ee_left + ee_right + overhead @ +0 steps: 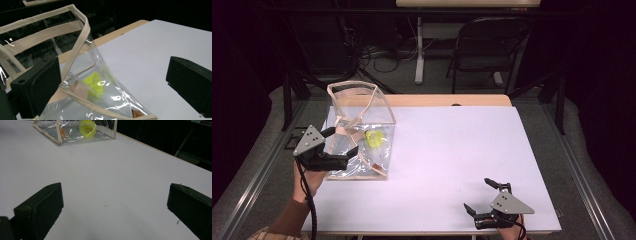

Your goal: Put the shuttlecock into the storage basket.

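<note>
2 grippers are being held over the desk [452,150] at this point, and only 1 of them is being kept busy. The clear bag [360,131] with the beige trim is being stood near the desk's left edge, toward the far-left corner, probably so its open mouth is being kept up and reachable. A yellow shuttlecock [373,138] is being seen lying inside it on the bottom, with a small brown bit [375,165] nearer the front.

The left gripper [343,142] is being held right at the bag's left side with jaws spread wide, 1 jaw looking like it's being pressed against the plastic wall, nothing being pinched yet. So the bag is being straddled rather than grabbed, as far as can be judged.

The right gripper [479,195] is being parked by the desk's near-right corner, jaws apart and empty, well apart from the bag.
</note>
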